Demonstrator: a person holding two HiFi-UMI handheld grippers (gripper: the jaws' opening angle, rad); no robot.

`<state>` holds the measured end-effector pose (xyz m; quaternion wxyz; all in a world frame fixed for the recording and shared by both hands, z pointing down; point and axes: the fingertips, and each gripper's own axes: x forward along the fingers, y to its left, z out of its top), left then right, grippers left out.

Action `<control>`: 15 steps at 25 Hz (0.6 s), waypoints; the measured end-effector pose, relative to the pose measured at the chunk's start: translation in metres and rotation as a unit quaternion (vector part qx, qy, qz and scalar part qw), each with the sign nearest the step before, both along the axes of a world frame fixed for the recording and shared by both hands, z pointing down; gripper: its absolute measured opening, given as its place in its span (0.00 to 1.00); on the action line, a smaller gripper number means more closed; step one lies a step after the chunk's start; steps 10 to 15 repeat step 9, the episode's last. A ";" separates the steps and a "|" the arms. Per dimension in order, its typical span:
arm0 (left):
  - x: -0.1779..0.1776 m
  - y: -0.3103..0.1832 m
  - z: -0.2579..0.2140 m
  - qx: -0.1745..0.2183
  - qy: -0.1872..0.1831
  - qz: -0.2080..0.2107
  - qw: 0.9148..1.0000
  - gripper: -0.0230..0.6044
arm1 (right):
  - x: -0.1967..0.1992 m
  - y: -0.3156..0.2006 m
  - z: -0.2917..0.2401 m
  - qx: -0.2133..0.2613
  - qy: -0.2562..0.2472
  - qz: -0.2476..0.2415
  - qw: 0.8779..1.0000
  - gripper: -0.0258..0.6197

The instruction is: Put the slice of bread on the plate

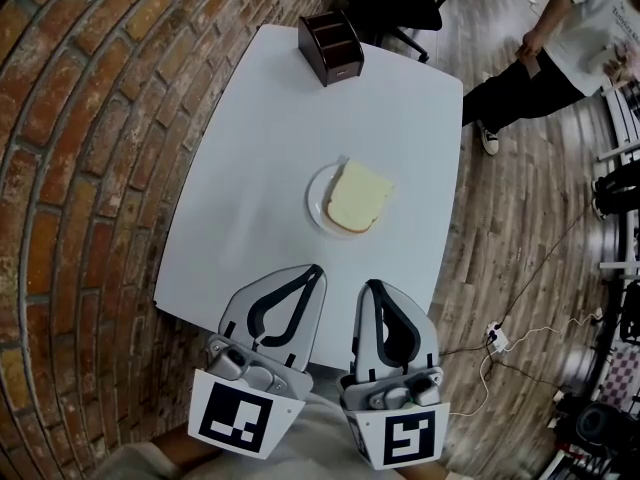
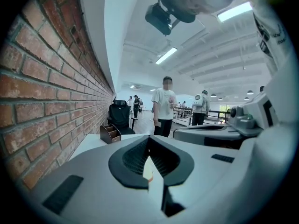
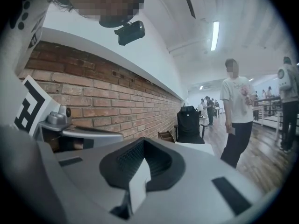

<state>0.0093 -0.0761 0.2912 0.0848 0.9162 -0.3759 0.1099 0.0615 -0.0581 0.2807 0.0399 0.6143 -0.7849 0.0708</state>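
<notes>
Slice of bread, just one, lies on the single plate.

The right gripper, jaws together and empty, faces a black chair beside a brick wall.

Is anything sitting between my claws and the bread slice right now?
Nothing visible does. Only bare white table lies between the left claw, the right claw and the slice of bread, which already rests on the plate. The dark holder stands at the far edge, beyond the plate.
</notes>
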 end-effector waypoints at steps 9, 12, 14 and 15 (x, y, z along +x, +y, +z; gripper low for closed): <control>-0.001 0.007 0.002 0.001 -0.002 0.011 1.000 0.05 | -0.002 0.008 0.005 -0.014 -0.010 0.000 1.000 0.05; -0.001 0.007 0.002 0.001 -0.002 0.011 1.000 0.05 | -0.002 0.008 0.005 -0.014 -0.010 0.000 1.000 0.05; -0.001 0.007 0.002 0.001 -0.002 0.011 1.000 0.05 | -0.002 0.008 0.005 -0.014 -0.010 0.000 1.000 0.05; -0.001 0.007 0.002 0.001 -0.002 0.011 1.000 0.05 | -0.002 0.008 0.005 -0.014 -0.010 0.000 1.000 0.05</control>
